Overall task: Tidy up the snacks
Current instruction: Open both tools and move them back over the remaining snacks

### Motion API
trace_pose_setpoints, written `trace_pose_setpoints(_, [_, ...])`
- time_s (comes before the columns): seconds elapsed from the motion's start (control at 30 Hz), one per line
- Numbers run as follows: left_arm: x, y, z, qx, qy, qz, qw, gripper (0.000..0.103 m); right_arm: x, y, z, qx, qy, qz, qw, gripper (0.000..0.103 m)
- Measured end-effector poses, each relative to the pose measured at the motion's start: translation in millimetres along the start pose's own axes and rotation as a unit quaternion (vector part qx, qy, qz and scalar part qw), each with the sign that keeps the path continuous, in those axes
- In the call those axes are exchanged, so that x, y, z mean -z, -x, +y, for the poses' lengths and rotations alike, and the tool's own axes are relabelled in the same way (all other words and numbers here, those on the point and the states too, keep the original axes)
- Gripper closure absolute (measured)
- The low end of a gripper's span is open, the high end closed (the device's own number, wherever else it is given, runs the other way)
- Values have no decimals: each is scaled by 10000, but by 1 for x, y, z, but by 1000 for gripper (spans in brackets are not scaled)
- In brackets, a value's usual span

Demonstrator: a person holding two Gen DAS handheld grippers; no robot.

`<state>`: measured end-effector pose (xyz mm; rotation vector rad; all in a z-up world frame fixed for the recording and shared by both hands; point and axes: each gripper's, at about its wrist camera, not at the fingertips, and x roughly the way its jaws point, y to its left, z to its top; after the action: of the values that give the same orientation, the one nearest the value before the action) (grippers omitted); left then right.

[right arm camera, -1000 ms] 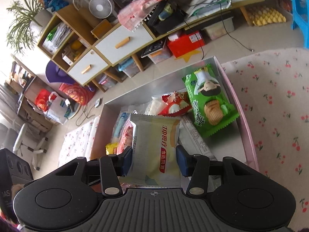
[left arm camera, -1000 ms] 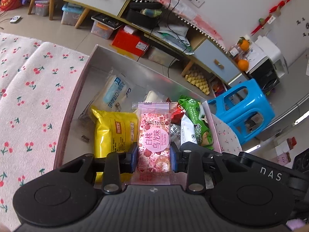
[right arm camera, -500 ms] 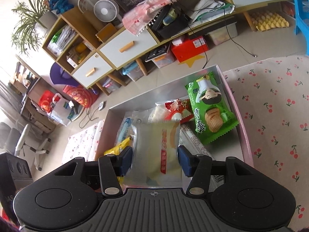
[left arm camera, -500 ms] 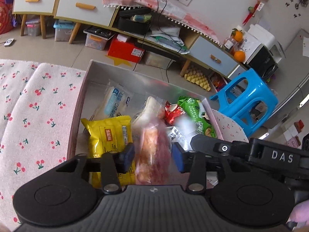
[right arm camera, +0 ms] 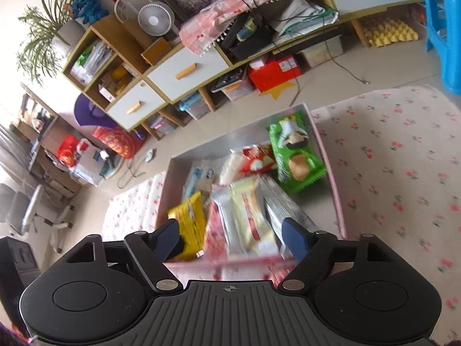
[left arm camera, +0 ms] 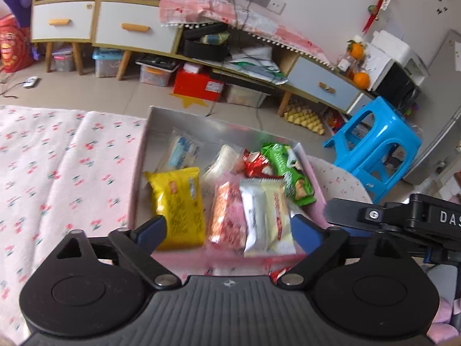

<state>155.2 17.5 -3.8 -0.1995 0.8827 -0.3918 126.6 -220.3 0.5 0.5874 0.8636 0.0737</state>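
Both tools opening w/ nothing pinched, left tool (left arm camera: 227,230) & right tool (right arm camera: 230,238) spread over box (left arm camera: 138,173) w/ pink pack (left arm camera: 227,216) beside cream pack (left arm camera: 268,216).

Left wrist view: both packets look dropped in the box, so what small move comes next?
Probably lift the left hand-held gripper clear: its jaws are opening with nothing gripped, and the pink speckled packet and white-and-cream packet already lie in the silver-lined box.
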Motion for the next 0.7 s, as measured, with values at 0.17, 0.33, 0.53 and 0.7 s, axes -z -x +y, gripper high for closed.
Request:
trace_pose_setpoints(0.17, [16, 19, -3, -392, 7, 159, 9991, 3, 20, 19, 6, 360, 245, 109, 9990, 16])
trace_pose_setpoints(0.33, [35, 32, -4, -724, -11, 418, 9965, 2, 43, 27, 5, 562, 252, 333, 9975, 14])
trace_pose_setpoints(0.53, [65, 42, 0, -895, 43, 633, 9940, 3, 71, 25, -2, 632, 284, 573, 9960, 14])
trace_pose_setpoints(0.7, [86, 38, -5, -891, -102, 979, 9911, 9, 87, 14, 0, 1021, 478, 783, 9905, 14])
